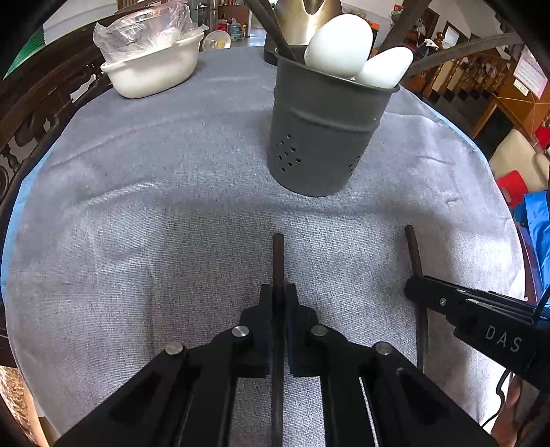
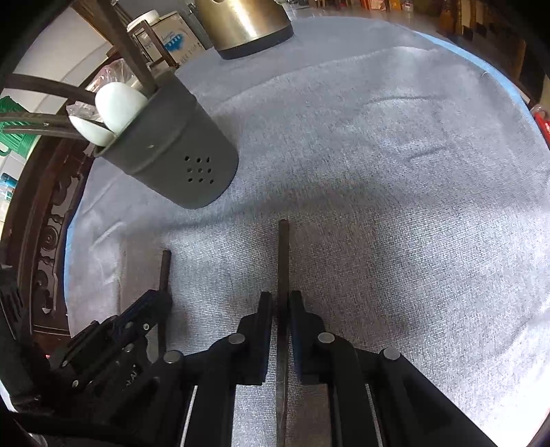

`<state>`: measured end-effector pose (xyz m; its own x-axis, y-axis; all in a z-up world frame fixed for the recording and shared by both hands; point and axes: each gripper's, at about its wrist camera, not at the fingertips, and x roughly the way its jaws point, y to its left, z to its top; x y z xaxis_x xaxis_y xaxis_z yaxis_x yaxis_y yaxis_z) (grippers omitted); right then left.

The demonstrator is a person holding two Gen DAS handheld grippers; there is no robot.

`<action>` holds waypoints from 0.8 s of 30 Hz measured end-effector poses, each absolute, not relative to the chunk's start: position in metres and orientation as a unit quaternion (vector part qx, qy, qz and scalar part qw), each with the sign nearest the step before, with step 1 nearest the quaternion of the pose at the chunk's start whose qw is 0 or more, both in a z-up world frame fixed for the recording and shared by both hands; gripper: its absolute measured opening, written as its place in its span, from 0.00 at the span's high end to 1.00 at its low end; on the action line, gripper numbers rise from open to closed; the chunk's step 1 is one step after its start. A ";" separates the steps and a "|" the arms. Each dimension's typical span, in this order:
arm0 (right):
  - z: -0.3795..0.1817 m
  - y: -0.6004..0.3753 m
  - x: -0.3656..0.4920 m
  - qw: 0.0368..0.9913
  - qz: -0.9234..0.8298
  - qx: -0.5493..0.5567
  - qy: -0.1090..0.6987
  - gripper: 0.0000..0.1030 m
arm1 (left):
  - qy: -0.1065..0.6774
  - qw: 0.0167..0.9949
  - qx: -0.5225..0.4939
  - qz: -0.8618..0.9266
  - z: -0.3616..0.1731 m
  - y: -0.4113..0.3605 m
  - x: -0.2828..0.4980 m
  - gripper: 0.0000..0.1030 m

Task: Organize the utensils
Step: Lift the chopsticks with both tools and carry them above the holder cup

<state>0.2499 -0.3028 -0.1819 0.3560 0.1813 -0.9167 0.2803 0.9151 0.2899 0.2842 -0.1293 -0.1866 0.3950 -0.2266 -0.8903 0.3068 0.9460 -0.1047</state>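
Observation:
A dark grey perforated utensil holder [image 1: 319,137] stands on the grey cloth, holding two white spoons [image 1: 338,44] and dark chopsticks; it also shows in the right wrist view [image 2: 172,151]. My left gripper [image 1: 278,292] is shut on a dark chopstick [image 1: 277,258] that points toward the holder. My right gripper [image 2: 280,299] is shut on a second dark chopstick [image 2: 283,254]. In the left wrist view the right gripper [image 1: 414,292] and its chopstick [image 1: 414,251] are at the right. In the right wrist view the left gripper [image 2: 160,297] and its chopstick [image 2: 165,271] are at the lower left.
A white bowl [image 1: 154,68] with a plastic bag in it sits at the far left. A brass-coloured kettle [image 2: 240,24] stands behind the holder. The round table's edge [image 1: 20,192] with a blue lining curves at the left, next to a carved wooden chair.

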 end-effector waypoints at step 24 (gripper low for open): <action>-0.134 -0.303 0.203 0.856 0.031 0.224 0.464 0.88 | 0.423 0.874 -0.058 -0.230 -0.088 -0.043 0.259 0.94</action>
